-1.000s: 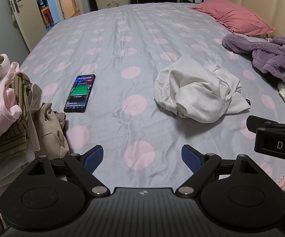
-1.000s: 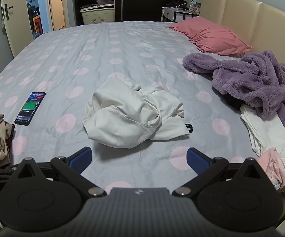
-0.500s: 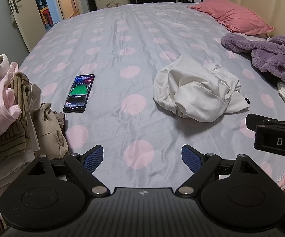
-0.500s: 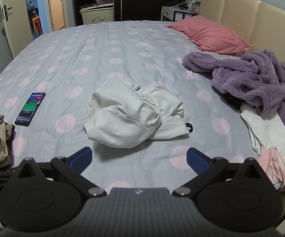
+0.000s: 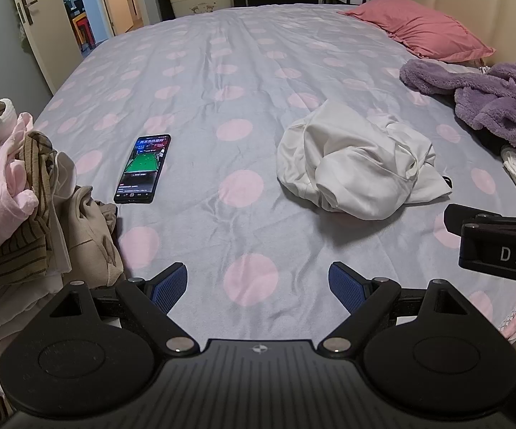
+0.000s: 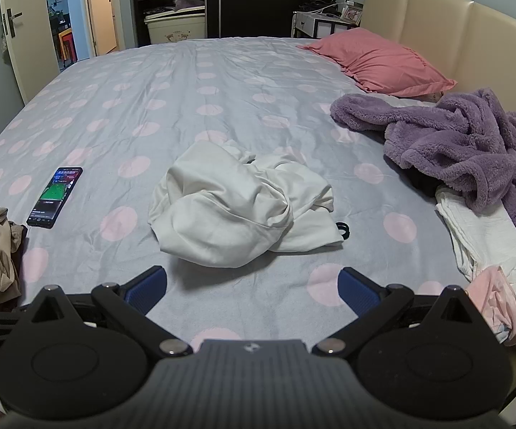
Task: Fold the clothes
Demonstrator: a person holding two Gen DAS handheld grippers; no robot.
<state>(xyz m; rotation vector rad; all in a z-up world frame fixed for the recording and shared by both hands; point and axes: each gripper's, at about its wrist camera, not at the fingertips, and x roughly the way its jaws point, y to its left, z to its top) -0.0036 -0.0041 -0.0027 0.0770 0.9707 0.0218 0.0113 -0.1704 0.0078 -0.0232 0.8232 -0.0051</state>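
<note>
I had both tools over the near edge of the bed (image 6: 222, 82), nothing folded yet: the crumpled white garment (image 6: 236, 211) lay just ahead of my right gripper (image 6: 252, 287), whose fingers stood wide apart and empty, and ahead and to the right of my left gripper (image 5: 258, 284), spread just as wide and holding nothing. I judged the next move called for finding an edge and spreading it flat. Only the left view showed the clothes pile (image 5: 14, 193) beside its left finger; only the right showed the whole purple robe (image 6: 472, 146).
</note>
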